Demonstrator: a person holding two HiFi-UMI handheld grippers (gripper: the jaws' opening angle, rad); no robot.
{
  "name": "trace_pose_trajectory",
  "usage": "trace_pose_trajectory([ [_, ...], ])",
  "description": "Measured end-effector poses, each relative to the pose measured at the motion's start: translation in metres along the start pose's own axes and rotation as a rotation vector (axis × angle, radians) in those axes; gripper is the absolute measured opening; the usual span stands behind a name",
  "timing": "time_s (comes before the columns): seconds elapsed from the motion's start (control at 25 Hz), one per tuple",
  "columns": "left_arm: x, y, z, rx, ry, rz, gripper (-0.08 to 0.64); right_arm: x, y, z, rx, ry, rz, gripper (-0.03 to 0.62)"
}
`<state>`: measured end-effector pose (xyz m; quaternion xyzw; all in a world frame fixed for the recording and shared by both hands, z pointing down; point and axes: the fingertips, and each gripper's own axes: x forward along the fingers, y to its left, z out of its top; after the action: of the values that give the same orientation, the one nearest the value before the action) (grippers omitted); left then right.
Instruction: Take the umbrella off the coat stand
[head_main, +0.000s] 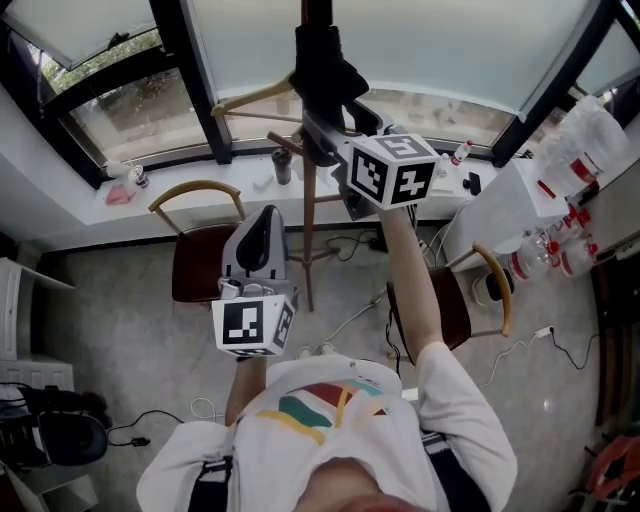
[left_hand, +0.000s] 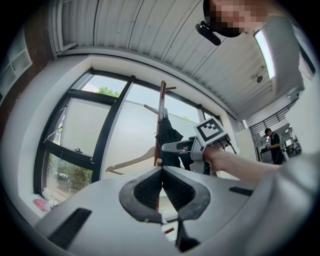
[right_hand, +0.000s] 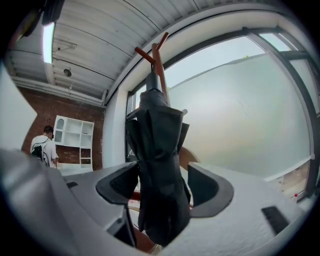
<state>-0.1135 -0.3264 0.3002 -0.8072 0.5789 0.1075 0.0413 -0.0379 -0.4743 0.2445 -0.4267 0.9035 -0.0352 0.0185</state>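
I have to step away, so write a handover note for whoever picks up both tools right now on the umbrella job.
Left tool: shut, empty, held lower, short of the stand.
Right tool: open and raised, with the folded black umbrella between its jaws but not gripped.
The umbrella hangs on the wooden coat stand by the window.
Done: right tool lined up around the umbrella.
Left: close on it, lift it off its peg, bring it clear.

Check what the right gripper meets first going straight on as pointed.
The folded black umbrella on the coat stand: it already hangs between the open jaws of the right gripper. The stand's pole looks close behind it, depth unclear.
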Motion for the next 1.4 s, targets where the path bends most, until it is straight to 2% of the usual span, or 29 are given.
trace_pose_trajectory([
  [0.4,-0.005,0.005,0.004,0.003,0.006,0.024,0.006,0.001,0.0,-0.001,-0.011,0.008,-0.019,0.232],
  [0.88,-0.007,0.004,0.006,0.012,-0.009,0.025,0.006,-0.005,0.001,0.006,-0.065,0.003,-0.052,0.218],
  [1.4,-0.011,0.004,0.018,0.018,-0.032,0.028,0.006,-0.015,0.014,0.082,-0.132,-0.12,-0.04,0.216],
])
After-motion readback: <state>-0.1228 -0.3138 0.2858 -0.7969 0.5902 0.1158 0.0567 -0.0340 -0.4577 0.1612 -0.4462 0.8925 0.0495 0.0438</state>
